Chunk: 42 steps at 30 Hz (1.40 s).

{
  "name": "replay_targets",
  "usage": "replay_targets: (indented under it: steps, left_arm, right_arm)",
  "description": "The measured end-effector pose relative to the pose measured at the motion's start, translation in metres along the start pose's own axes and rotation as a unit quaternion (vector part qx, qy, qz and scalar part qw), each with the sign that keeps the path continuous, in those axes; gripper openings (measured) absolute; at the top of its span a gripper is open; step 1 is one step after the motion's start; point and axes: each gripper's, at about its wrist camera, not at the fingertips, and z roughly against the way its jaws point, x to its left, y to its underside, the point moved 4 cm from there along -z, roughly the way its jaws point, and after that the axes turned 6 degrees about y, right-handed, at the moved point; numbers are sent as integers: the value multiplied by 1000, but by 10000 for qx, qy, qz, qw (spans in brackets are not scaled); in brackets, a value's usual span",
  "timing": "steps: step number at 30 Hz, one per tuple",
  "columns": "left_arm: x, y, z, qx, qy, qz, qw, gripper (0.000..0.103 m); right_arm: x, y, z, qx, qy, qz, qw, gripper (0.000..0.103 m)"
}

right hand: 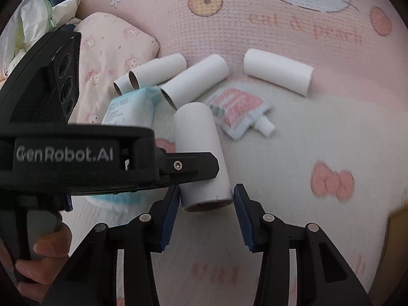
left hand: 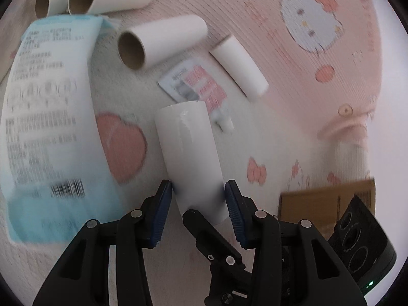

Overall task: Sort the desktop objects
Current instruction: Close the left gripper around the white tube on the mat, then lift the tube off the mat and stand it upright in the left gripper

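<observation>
Tube (left hand: pixel 188 153) between left tool (left hand: pixel 199 191) pads; right tool (right hand: pixel 206 199) angled down, flanking it.

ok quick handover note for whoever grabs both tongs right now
Left tongs: shut on the near white tube, gripped at its near end.
Right tongs: open around the same tube's end, one pad touching, the other clear.
Four more tubes lie beyond: a pair, one beside them, one apart. Pink pouch and blue packet lie among them.
Done: nothing visibly sorted. Left: all of it.
</observation>
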Motion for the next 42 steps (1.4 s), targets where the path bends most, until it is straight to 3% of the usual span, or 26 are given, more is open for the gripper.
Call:
replay_targets:
  steps: [8, 17, 24, 28, 36, 42]
  left_arm:
    - [-13, 49, -3, 241, 324, -353, 9986, 47]
    - [-29, 82, -13, 595, 514, -520, 9956, 47]
    - [-38, 74, -4, 275, 102, -900, 9955, 53]
    - [-30, 65, -5, 312, 243, -585, 9975, 53]
    - [-16, 58, -23, 540, 809, 28, 9953, 47]
    - [-31, 63, -20, 355, 435, -715, 9959, 47]
  right_arm:
    - [-10, 38, 30, 257, 316, -231, 9989, 41]
    - [-16, 69, 57, 519, 524, -268, 9969, 40]
    - [-13, 75, 69, 387, 474, -105, 9981, 42]
    - [-17, 68, 71, 338, 256, -294, 9987, 49]
    - [-29, 56, 47, 810, 54, -570, 9951, 50]
    - [-29, 56, 29, 1271, -208, -659, 9895, 40]
